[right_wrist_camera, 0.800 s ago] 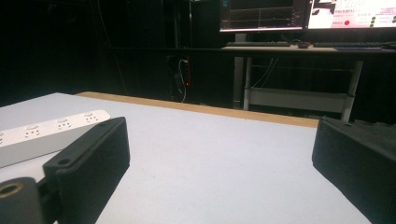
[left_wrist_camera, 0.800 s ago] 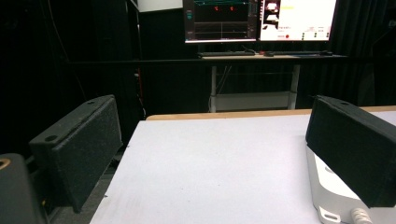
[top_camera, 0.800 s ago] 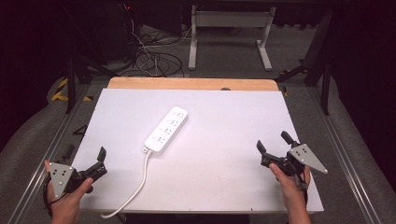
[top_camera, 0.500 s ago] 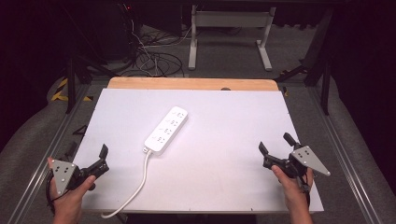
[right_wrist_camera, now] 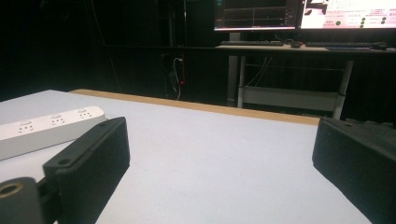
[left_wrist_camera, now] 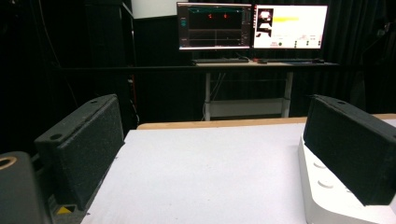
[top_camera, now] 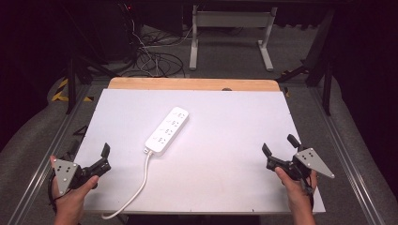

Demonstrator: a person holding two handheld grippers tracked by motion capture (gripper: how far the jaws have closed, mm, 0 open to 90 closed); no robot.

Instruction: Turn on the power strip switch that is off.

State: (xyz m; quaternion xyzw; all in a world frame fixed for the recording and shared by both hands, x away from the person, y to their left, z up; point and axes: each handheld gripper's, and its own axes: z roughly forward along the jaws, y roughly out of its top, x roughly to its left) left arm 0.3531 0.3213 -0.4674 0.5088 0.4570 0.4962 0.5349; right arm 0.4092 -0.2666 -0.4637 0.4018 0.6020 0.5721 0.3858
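A white power strip (top_camera: 167,131) lies at an angle in the middle of the white table top (top_camera: 225,122). Its white cable (top_camera: 141,185) runs back to the near edge. My left gripper (top_camera: 105,158) hovers at the near left corner, open and with nothing in it. In the left gripper view (left_wrist_camera: 210,140) the power strip (left_wrist_camera: 327,196) lies just behind the right jaw. Near the right edge my right gripper (top_camera: 279,144) is open with nothing held. In the right gripper view (right_wrist_camera: 219,154) the power strip (right_wrist_camera: 46,128) sits far off beyond the left jaw.
A bare wooden strip (top_camera: 192,84) borders the table's far edge. Metal rails (top_camera: 349,164) run along both sides. Beyond the table are floor cables (top_camera: 150,61), a desk frame (top_camera: 230,33) and two lit monitors (left_wrist_camera: 252,25).
Both hands have drifted only slightly. The jaws stay open and the power strip has not moved.
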